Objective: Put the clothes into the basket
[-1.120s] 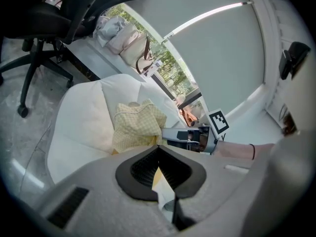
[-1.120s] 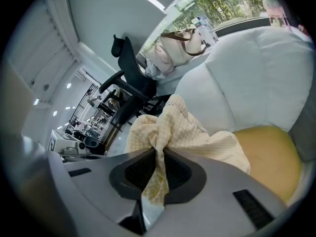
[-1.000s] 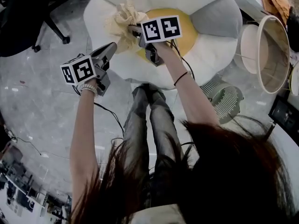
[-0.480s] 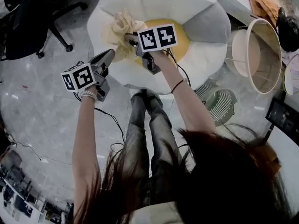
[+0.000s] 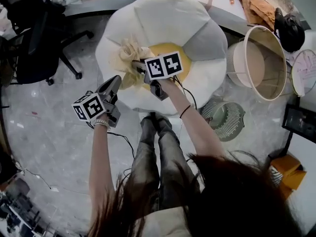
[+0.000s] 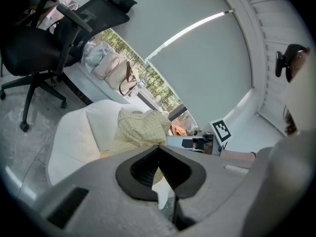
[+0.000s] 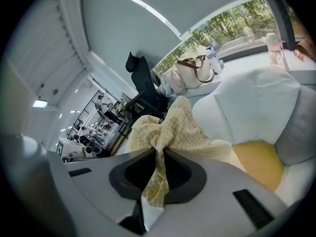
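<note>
Cloth point(image 7: 178, 127), yellow and checked, is pinched in our right gripper point(image 7: 160, 153) just over the cushion point(image 5: 168, 19), ready, we judge, for carrying to the basket point(image 5: 238, 65), well apart to that gripper's right. Our left gripper point(image 6: 158, 148) is pressed together, empty.

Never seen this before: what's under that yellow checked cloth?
A flower-shaped cushion, white petals round a yellow centre. The right gripper pinches the cloth; the cushion patch straight below it is covered.
</note>
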